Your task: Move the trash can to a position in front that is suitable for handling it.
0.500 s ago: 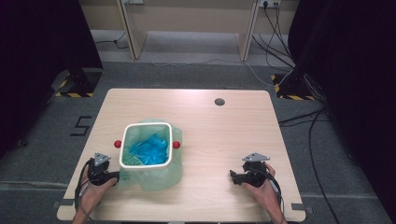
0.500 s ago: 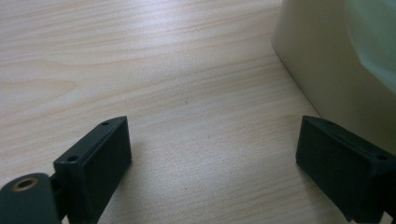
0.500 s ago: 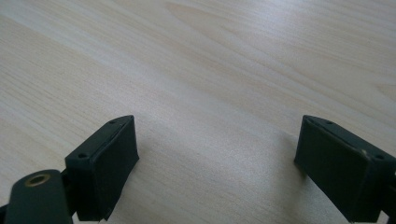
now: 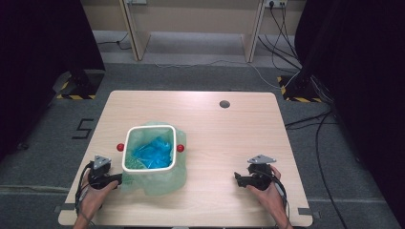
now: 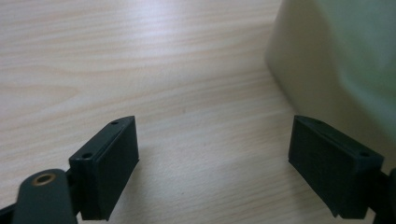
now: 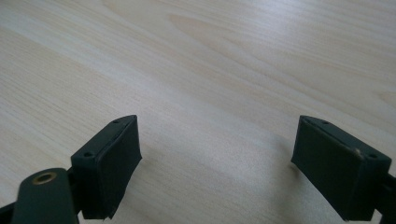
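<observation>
**Both grippers parked, bin bag waiting to be dealt with**

So here's the setup: a small white bin (image 4: 149, 149) with a rounded-square rim sits toward the near-left part of the light wood table (image 4: 229, 138), lined with a thin, see-through green bag (image 4: 160, 181) whose loose skirt spills over the rim and puddles on the tabletop. Something crinkly and bright blue (image 4: 152, 153) lies down inside it, looks like plastic film. Two little red knobs (image 4: 180, 148) stick out of the bin's sides.

The left gripper (image 4: 117, 180) rests near the front-left corner, just beside the bag's draped edge, jaws spread wide with nothing between them. In the left gripper view the pale bin wall (image 5: 303, 70) and hazy green film (image 5: 369, 51) sit right off to one side. The right gripper (image 4: 236, 179) is well apart from the bin, toward the front-right corner, jaws equally wide over bare wood grain.

My read: this is the very start, nothing grabbed yet. The next move probably calls for pinching that flimsy film at the rim. It's slippery, floppy stuff, so a firm bite on a bunched fold matters.
</observation>
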A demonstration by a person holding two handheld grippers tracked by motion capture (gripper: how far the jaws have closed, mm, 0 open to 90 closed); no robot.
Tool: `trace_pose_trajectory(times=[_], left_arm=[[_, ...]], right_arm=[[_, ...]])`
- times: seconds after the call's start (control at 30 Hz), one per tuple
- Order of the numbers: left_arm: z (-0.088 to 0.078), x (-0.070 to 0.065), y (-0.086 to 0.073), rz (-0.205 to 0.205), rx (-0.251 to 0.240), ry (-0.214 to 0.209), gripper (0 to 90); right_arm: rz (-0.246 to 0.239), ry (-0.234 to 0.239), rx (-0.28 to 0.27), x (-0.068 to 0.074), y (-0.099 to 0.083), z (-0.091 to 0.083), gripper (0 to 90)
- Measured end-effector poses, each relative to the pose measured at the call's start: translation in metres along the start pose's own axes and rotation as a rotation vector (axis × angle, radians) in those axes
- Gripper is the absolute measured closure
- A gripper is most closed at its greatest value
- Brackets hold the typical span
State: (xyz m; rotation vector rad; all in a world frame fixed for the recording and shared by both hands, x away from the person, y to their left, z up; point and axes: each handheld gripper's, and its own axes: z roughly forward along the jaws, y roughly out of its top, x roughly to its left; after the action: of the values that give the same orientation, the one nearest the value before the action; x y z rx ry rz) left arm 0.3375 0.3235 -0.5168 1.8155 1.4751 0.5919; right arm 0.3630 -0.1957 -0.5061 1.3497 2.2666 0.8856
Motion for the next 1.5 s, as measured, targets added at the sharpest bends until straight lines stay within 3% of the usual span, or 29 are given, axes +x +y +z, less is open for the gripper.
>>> trace_pose_trajectory(times=[0.13, 0.33, 0.47, 0.83, 1.23, 1.5], left_arm=[[-0.004, -0.005, 0.004, -0.029, -0.023, -0.042, 15.2], [-0.007, -0.011, 0.009, -0.026, -0.03, -0.043, 17.2], [-0.004, -0.014, 0.011, -0.053, -0.028, -0.041, 17.2], [0.011, -0.033, 0.027, -0.014, -0.024, -0.063, 17.7], [0.031, -0.069, 0.043, 0.055, 0.001, -0.118, 18.8], [0.039, -0.078, 0.051, 0.061, 0.007, -0.135, 18.8]], right_arm=[[-0.008, 0.014, -0.004, 0.005, 0.003, 0.001, 15.4], [-0.023, 0.038, -0.011, 0.014, 0.013, 0.004, 15.6], [-0.026, 0.064, -0.029, 0.017, 0.02, 0.005, 16.0], [0.013, 0.063, -0.031, 0.009, 0.025, 0.007, 16.1], [0.036, 0.08, -0.033, 0.007, 0.027, 0.006, 16.1], [0.052, 0.099, -0.042, 0.008, 0.033, 0.01, 16.3]])
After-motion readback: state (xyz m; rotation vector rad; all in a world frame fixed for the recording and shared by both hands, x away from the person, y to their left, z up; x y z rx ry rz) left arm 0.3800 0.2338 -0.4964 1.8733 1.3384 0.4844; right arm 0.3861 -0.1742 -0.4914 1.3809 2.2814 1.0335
